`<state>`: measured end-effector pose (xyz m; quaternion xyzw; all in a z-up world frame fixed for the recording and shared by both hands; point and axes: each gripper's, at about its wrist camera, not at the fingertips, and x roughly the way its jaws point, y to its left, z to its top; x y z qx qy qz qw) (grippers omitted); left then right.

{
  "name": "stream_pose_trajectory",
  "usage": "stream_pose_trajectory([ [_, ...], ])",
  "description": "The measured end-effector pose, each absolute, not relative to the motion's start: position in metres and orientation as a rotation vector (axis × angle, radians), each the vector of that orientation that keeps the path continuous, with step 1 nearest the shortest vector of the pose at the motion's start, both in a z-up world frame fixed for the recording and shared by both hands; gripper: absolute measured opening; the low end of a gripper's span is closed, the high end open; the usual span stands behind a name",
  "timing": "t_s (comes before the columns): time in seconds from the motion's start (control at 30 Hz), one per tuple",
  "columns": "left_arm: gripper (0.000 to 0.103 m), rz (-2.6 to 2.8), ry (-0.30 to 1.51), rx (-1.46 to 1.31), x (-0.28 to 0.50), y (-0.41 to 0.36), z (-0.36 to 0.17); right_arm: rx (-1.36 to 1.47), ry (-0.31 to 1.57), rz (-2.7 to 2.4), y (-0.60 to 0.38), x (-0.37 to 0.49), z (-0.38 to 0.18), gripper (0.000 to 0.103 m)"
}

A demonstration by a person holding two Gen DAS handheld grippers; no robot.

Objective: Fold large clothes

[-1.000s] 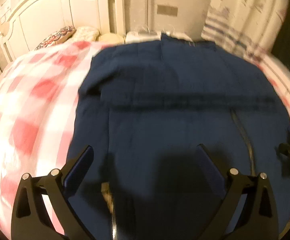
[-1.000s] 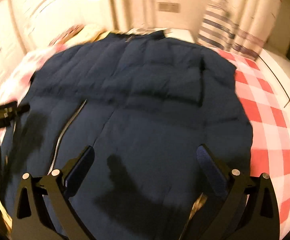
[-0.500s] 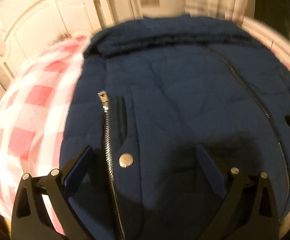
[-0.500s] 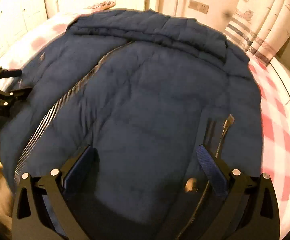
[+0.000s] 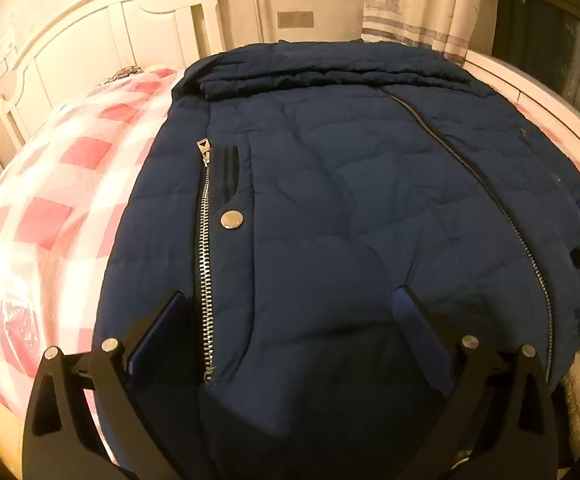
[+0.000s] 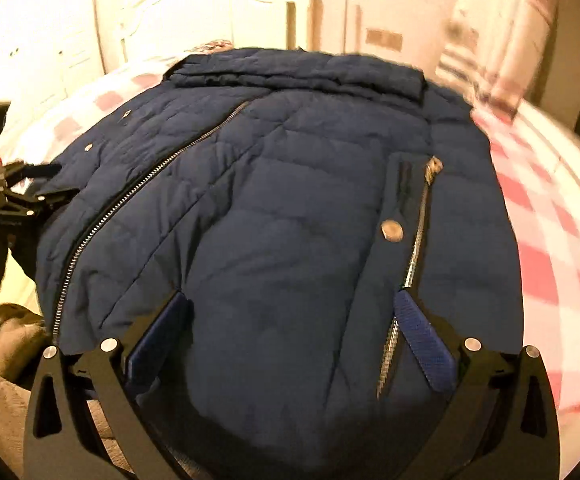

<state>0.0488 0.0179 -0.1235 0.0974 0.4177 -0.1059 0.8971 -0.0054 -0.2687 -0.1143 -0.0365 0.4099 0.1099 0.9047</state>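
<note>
Both the left gripper (image 5: 290, 308) and right gripper (image 6: 290, 312) hang spread wide over the navy jacket (image 5: 350, 200), apparently gripping nothing.

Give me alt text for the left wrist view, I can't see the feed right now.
A navy quilted jacket lies front-up on a bed with a red-and-white checked cover, its main zipper closed. The left gripper hovers over the near hem with its jaws open, near a pocket zipper and a silver snap. A white headboard stands behind.
</note>
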Motion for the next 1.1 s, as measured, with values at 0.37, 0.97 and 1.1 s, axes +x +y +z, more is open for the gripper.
stream_pose_trajectory([
  [0.37,0.101,-0.214,0.835,0.187,0.047,0.018,-0.126,-0.061,0.826,0.144,-0.282,-0.007,-0.112,0.099],
  [0.97,0.101,-0.193,0.782,0.032,-0.014,0.103,-0.114,0.051,0.787,0.055,-0.336,-0.068,-0.109,0.099],
  [1.1,0.101,-0.2,0.795,0.049,-0.039,0.114,-0.122,0.132,0.851,0.107,-0.342,-0.085,-0.134,0.099],
])
